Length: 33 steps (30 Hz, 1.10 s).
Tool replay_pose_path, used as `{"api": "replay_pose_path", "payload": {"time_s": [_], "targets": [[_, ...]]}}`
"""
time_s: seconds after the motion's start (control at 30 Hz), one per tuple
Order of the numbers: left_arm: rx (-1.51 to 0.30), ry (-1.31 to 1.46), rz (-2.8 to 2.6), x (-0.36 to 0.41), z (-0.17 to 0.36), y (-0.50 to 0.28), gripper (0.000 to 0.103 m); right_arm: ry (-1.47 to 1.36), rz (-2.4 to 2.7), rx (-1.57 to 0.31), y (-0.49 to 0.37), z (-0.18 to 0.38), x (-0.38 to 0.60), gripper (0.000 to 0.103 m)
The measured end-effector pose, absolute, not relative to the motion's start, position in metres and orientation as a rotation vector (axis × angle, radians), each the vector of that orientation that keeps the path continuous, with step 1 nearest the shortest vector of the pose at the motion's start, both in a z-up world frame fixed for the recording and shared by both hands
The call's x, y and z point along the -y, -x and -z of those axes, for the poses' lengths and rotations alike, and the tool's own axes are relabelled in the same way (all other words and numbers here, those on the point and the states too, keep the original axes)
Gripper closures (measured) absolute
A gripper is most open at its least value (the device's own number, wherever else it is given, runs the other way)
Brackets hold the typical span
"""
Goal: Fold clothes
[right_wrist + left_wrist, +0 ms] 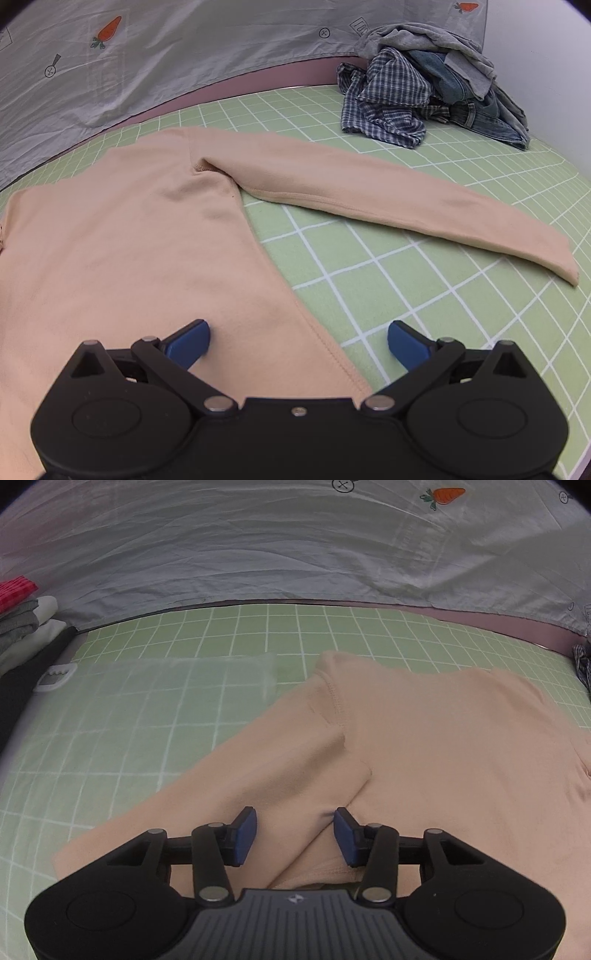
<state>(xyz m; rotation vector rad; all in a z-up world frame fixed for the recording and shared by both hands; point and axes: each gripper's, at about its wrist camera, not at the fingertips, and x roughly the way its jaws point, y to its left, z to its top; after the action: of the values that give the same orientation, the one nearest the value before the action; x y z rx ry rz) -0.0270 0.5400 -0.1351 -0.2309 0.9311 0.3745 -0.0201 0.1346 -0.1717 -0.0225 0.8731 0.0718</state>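
Observation:
A peach long-sleeved top [443, 746] lies flat on a green checked sheet [147, 738]. In the left wrist view its left sleeve [236, 786] runs down and left. My left gripper [295, 834] is open, its blue pads just above where that sleeve meets the body near the hem. In the right wrist view the top's body [140, 236] fills the left, and the right sleeve [388, 199] stretches out to the right. My right gripper [299, 343] is wide open over the top's lower right side seam, holding nothing.
A heap of unfolded clothes [432, 85], plaid shirt and jeans, sits at the back right. A stack of folded clothes [22, 620] lies at the far left. A clear plastic bag [177, 679] lies on the sheet. A grey carrot-print cloth [295, 542] hangs behind.

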Motion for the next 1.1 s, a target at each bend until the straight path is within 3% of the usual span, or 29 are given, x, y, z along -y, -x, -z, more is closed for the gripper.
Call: {"api": "replay_pose_path", "payload": {"time_s": [0.17, 0.27, 0.33, 0.37, 0.57, 0.77, 1.1], "targets": [[-0.930, 0.186, -0.371, -0.534, 0.137, 0.027, 0.050, 0.017, -0.059, -0.878, 0.020, 0.171, -0.136, 0.000], [-0.914, 0.156, -0.378, -0.532, 0.139, 0.028, 0.055, 0.014, -0.051, -0.880, 0.019, 0.171, -0.137, 0.000], [-0.893, 0.199, -0.423, -0.540, 0.137, 0.032, 0.086, 0.012, -0.045, -0.882, 0.019, 0.171, -0.137, 0.000], [-0.880, 0.264, -0.445, -0.549, 0.136, 0.036, 0.094, 0.011, -0.043, -0.883, 0.019, 0.171, -0.138, 0.000], [-0.739, 0.434, -0.618, -0.590, 0.103, 0.084, 0.096, 0.009, -0.034, -0.890, 0.018, 0.171, -0.139, 0.000], [-0.615, 0.478, -0.880, -0.618, 0.070, 0.182, 0.096, 0.010, -0.035, -0.898, 0.017, 0.170, -0.139, 0.000], [-0.622, 0.690, -1.151, -0.618, 0.106, 0.322, 0.094, 0.025, -0.075, -0.894, 0.016, 0.170, -0.137, 0.000]]}}
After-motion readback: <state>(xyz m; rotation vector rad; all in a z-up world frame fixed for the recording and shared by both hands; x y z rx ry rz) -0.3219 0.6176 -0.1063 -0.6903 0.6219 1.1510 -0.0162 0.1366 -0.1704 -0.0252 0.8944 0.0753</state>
